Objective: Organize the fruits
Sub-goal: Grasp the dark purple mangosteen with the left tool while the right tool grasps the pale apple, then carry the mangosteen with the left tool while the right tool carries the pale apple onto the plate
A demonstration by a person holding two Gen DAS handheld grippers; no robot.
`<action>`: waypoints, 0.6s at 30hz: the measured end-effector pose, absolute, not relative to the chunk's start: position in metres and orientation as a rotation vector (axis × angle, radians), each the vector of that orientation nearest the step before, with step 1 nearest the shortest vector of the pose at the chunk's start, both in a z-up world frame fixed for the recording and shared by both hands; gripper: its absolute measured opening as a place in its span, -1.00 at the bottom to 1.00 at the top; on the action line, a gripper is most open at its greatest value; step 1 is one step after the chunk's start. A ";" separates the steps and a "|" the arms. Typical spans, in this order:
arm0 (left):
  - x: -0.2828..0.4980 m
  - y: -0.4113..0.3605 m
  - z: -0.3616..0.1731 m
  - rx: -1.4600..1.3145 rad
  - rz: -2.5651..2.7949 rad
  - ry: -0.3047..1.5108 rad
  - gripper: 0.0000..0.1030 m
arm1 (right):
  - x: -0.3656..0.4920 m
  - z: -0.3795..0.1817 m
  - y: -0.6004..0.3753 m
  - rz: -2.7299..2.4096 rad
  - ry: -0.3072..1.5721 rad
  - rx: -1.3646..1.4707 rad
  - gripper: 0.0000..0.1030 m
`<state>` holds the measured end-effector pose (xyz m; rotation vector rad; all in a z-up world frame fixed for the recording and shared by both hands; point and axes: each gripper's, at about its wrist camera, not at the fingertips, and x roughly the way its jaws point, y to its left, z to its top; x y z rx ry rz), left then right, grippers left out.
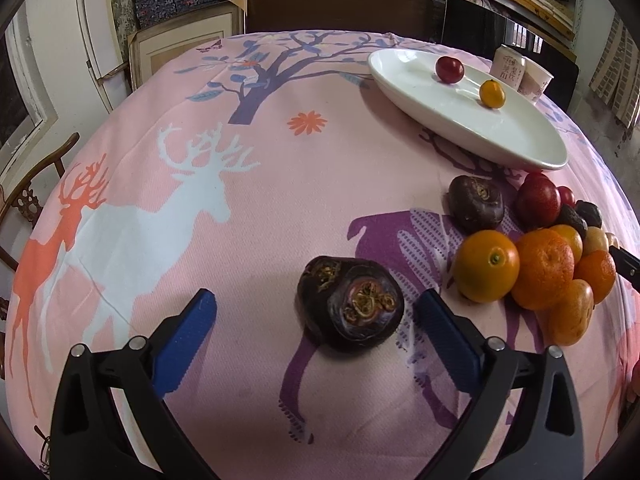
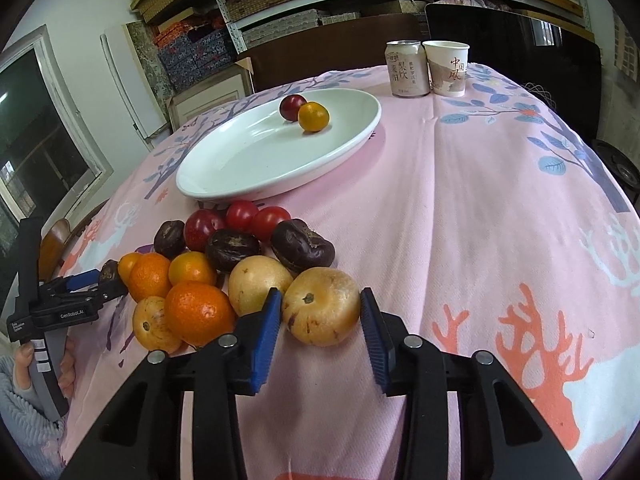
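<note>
My right gripper (image 2: 320,304) is shut on a pale yellow round fruit (image 2: 320,312) at the near edge of a fruit pile (image 2: 224,256) of oranges, red plums and dark purple fruits. A second yellow fruit (image 2: 258,280) touches it on the left. In the left wrist view my left gripper (image 1: 316,294) stands open around a dark purple fruit (image 1: 350,308) on the cloth, with its blue pads (image 1: 188,328) clear of it on both sides. The white oval plate (image 2: 260,160) behind the pile holds a red plum (image 2: 292,106) and a small orange (image 2: 313,117).
A drink can (image 2: 406,68) and a paper cup (image 2: 446,68) stand at the far table edge behind the plate. A pink deer-print cloth (image 2: 480,220) covers the round table. A hand (image 2: 24,356) grips the left gripper's handle. Shelves and a chair lie beyond.
</note>
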<state>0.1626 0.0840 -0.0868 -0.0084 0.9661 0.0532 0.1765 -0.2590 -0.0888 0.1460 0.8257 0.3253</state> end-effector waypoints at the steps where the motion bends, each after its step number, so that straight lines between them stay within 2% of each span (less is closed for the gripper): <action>1: 0.162 0.083 -0.087 -0.009 0.048 0.964 0.92 | 0.177 -0.089 -0.259 0.328 0.826 0.151 -0.21; 4: 0.159 0.079 -0.083 0.003 0.027 0.939 0.87 | 0.177 -0.090 -0.261 0.334 0.825 0.161 -0.22; 6: 0.158 0.076 -0.082 0.012 0.016 0.938 0.39 | 0.178 -0.090 -0.262 0.338 0.826 0.169 -0.22; 7: 0.157 0.075 -0.081 0.013 0.015 0.931 0.35 | 0.178 -0.090 -0.263 0.339 0.826 0.174 -0.22; 8: 0.156 0.075 -0.081 0.010 0.012 0.928 0.22 | 0.177 -0.091 -0.264 0.340 0.826 0.177 -0.22; 10: 0.156 0.077 -0.080 0.002 0.011 0.924 0.13 | 0.177 -0.091 -0.264 0.341 0.825 0.177 -0.22; 12: 0.156 0.079 -0.079 -0.013 0.005 0.918 -0.07 | 0.177 -0.091 -0.266 0.341 0.824 0.180 -0.22; 18: 0.152 0.086 -0.072 -0.072 -0.027 0.878 -0.09 | 0.174 -0.089 -0.270 0.337 0.808 0.202 -0.22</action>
